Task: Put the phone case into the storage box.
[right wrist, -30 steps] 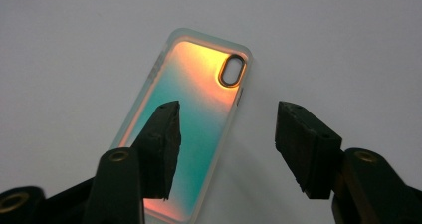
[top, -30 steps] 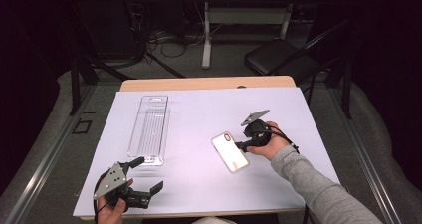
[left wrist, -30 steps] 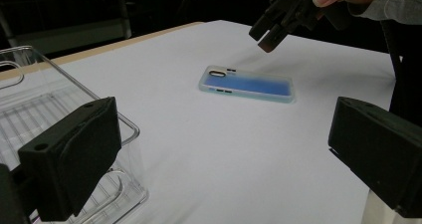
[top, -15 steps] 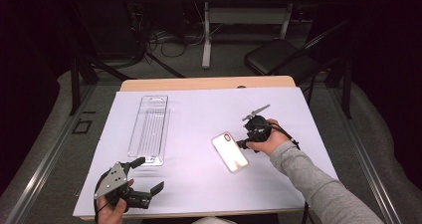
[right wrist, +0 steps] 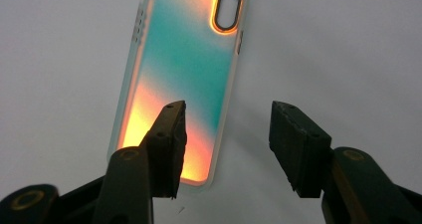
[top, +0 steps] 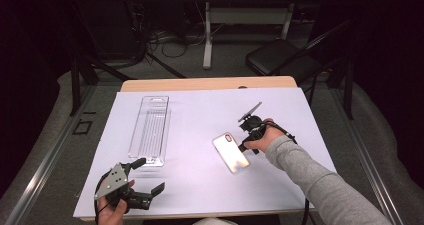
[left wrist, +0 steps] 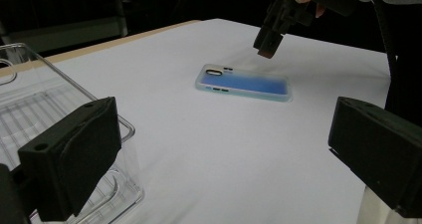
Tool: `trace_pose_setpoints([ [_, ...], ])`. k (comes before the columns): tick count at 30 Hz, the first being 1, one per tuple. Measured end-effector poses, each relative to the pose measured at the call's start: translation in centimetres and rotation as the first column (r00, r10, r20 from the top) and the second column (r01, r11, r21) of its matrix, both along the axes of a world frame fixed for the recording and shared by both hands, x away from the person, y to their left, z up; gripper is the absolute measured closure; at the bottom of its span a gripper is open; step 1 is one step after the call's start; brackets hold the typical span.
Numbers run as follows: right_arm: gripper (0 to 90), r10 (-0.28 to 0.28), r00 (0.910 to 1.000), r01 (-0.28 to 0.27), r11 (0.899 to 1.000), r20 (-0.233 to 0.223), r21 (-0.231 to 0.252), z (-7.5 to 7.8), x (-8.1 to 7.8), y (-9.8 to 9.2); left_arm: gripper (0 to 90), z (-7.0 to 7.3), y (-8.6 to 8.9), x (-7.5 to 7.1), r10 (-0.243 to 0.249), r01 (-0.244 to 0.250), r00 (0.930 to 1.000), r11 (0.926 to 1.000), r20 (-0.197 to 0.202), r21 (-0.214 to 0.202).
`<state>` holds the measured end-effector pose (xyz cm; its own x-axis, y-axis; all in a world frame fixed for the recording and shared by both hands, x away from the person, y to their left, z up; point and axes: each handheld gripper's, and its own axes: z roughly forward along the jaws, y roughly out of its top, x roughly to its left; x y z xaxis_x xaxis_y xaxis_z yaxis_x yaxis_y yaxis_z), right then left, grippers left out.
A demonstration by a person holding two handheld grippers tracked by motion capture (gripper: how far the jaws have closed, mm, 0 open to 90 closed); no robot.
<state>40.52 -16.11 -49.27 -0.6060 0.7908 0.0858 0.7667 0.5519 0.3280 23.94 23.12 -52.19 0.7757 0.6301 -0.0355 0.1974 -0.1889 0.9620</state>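
A glossy iridescent phone case lies flat on the white table cover, camera hole toward the far side. My right gripper hovers just right of and above it, pointing down. In the right gripper view the case lies under the left jaw, and the right gripper is open with bare table in the gap. Its jaws have just been closing with nothing pressed between them. My left gripper rests open at the near left corner. In its own view the case looks blue, with the right gripper above it.
A clear plastic tray lies lengthwise on the left half of the white cover, its near end just beyond my left gripper; its rim rises beside the left jaw. A black chair stands beyond the table.
The right hand has shifted slightly and tilted, so its grey plate now leans more to the left. The phone case, the tray and the left gripper lie as before.
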Motion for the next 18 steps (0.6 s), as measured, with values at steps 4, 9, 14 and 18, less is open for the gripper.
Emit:
trace_pose_setpoints([
  [4, 51.7, -0.014, 0.9998, 0.014, 1.000, -0.012, 0.000, -0.3, 0.0, 0.3, 0.4, 0.0, 0.0, 0.0, -0.002, 0.002, 1.0000, 1.0000, 0.000, -0.002],
  [9, 57.7, -0.024, 0.9986, 0.023, 1.000, -0.047, -0.016, -0.9, 0.0, 0.8, 0.4, 0.0, 0.0, 0.0, -0.002, 0.002, 1.0000, 1.0000, -0.001, 0.000],
  [14, 61.2, -0.028, 0.9952, 0.022, 0.998, -0.094, -0.055, -0.9, 0.1, 1.1, 0.4, 0.0, 0.0, 0.0, -0.004, 0.004, 1.0000, 1.0000, -0.002, -0.002],
  [18, 64.4, -0.032, 0.9901, 0.018, 0.995, -0.137, -0.102, -0.9, 0.2, 1.4, 0.5, 0.0, 0.0, 0.0, -0.003, 0.003, 1.0000, 1.0000, -0.002, 0.000],
])
